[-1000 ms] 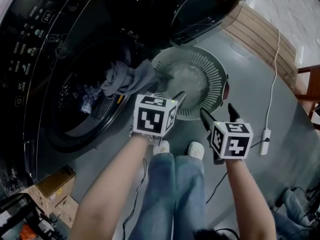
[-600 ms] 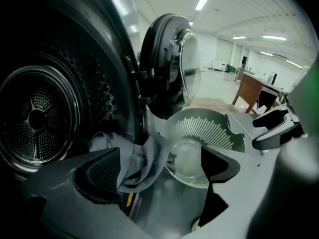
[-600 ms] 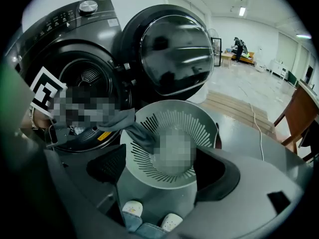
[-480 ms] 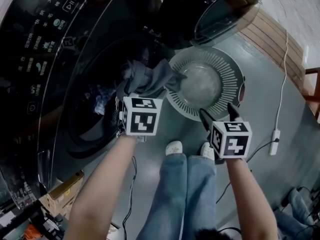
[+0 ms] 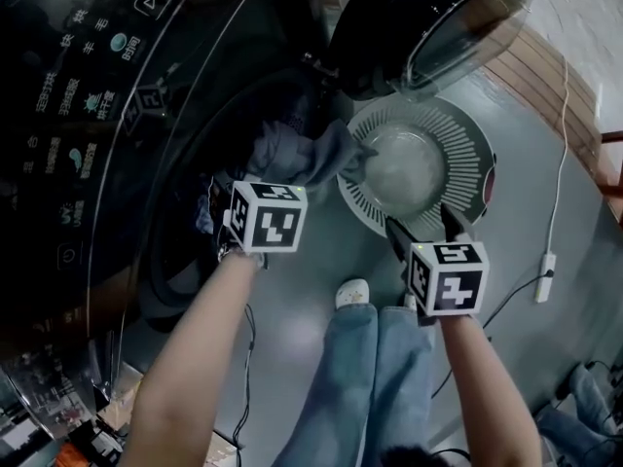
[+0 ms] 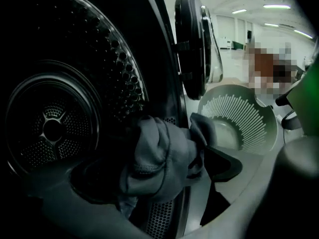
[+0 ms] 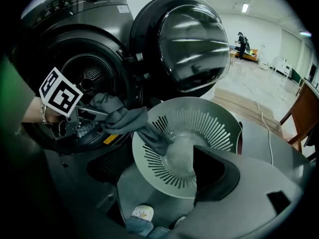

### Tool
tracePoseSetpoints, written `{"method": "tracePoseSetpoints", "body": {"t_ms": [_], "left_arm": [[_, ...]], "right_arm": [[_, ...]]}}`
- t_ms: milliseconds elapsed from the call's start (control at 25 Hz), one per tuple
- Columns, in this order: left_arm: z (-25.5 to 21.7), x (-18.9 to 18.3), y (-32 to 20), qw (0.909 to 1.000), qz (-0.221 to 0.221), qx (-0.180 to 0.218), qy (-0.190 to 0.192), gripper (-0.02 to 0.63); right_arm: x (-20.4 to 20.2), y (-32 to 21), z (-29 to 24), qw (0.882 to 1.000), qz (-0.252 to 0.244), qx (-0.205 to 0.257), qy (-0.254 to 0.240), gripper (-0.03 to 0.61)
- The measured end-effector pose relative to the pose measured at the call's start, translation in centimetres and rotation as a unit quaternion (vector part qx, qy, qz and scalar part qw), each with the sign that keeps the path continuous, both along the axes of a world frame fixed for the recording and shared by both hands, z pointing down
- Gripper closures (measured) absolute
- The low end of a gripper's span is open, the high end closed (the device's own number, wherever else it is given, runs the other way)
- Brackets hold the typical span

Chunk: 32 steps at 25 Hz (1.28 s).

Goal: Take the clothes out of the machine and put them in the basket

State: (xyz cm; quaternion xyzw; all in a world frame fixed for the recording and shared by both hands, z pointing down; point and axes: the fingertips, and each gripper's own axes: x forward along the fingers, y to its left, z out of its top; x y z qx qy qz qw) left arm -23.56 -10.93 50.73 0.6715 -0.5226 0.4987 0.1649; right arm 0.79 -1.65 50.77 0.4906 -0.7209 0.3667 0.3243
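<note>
- two grippers, neither one gripping: the left gripper (image 5: 261, 195) is at the mouth of the washing machine (image 5: 88, 115). its jaws have just been opening and stand wide, with the grey garment (image 5: 307, 154) loose between them, not pinched.
- right gripper (image 5: 419, 224): jaws apart and empty, hovering over the near rim of the basket (image 5: 458, 129).
- the garment bridges the gap. its bulk is bunched on the lower lip of the machine's opening and one end is draped over the basket's left rim.
- risk: most of the weight looks to be on the machine side, so the unheld garment could slip back, or drop to the floor between machine and basket.
- risk: pulling on one thin fold could drag the basket's rim and shift it.
- its long axis runs from the opening to the basket, the narrow end pointing into the bowl.
</note>
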Motion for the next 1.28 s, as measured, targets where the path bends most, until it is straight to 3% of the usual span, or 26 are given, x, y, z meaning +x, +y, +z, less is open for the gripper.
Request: {"method": "tracePoseSetpoints", "body": {"t_ms": [320, 520, 800, 960, 1080, 1280], "left_arm": [[5.8, -2.1, -1.8, 0.9974, 0.016, -0.06, -0.036, 0.094], [7.8, -1.6, -2.9, 0.9966, 0.011, -0.077, -0.03, 0.094], [9.6, -1.1, -3.2, 0.9947, 0.017, -0.094, -0.037, 0.094], [9.8, -1.1, -3.1, 0.9932, 0.018, -0.107, -0.041, 0.097], [9.5, -0.6, -2.6, 0.993, 0.016, -0.112, -0.036, 0.183], [8.3, -0.8, -1.9, 0.9933, -0.005, -0.114, -0.019, 0.254]], "right_arm": [[-1.0, -0.2, 1.6, 1.0, -0.001, 0.007, 0.0, 0.173], [-1.1, -0.8, 2.4, 1.0, 0.01, 0.011, 0.002, 0.184], [0.1, -0.7, 4.5, 0.998, 0.024, -0.048, 0.033, 0.187], [0.7, -1.1, 4.1, 0.998, 0.044, -0.045, 0.018, 0.194], [1.2, -0.9, 3.8, 0.998, 0.05, -0.042, 0.011, 0.217], [1.1, -0.3, 3.4, 0.999, 0.03, -0.038, 0.018, 0.253]]}}
